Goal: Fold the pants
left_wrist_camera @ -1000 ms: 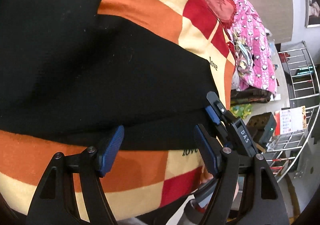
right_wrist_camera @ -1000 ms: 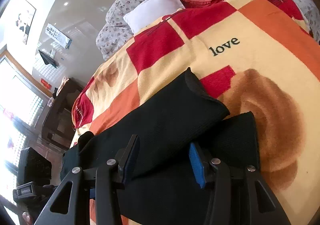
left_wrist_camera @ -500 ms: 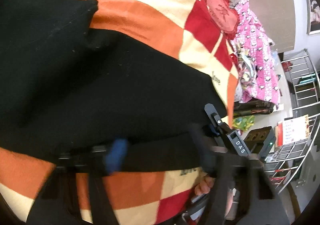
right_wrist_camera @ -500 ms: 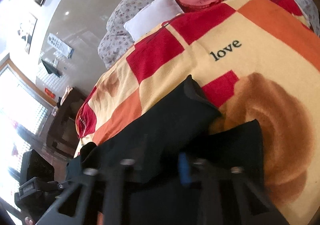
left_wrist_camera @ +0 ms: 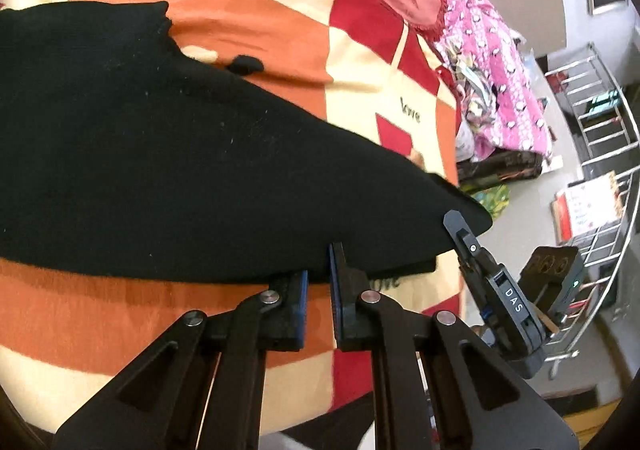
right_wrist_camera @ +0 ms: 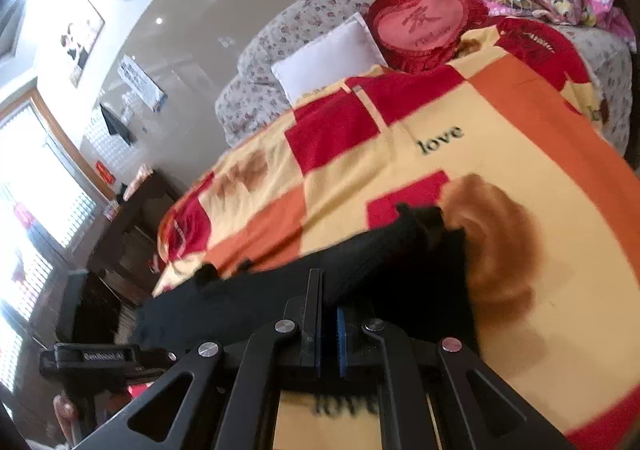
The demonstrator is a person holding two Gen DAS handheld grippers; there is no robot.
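The setting was a bedroom: a bed covered by a checked blanket (right_wrist_camera: 500,154) in red, orange and cream, printed with the word "love", with a white pillow (right_wrist_camera: 328,54) and a red heart-shaped cushion (right_wrist_camera: 420,26) at the far end. A pink patterned quilt (left_wrist_camera: 500,62) lay along the bed's edge, and a metal rack (left_wrist_camera: 600,138) stood on the floor beyond.

The pants (left_wrist_camera: 160,170), black and of a knitted look, lay spread across the blanket. In the right wrist view the two legs (right_wrist_camera: 404,246) ran away from the camera, one lying partly over the other.

The left gripper (left_wrist_camera: 318,270) had its fingers clenched on the near edge of the pants, the fabric caught between the blue pads. The right gripper (right_wrist_camera: 328,314) was likewise clamped onto the black cloth at its near edge; that gripper also appeared in the left wrist view (left_wrist_camera: 460,226) at the corner of the garment. Both ends of the near edge, apparently the waistband, were therefore secured.

Assessment: the grasp preceding a fold appeared complete. The next move would call for both grippers to lift together and carry the held edge toward the leg ends, keeping even tension so the cloth does not bunch. Motion blur in both views limited finer inspection of the grip.
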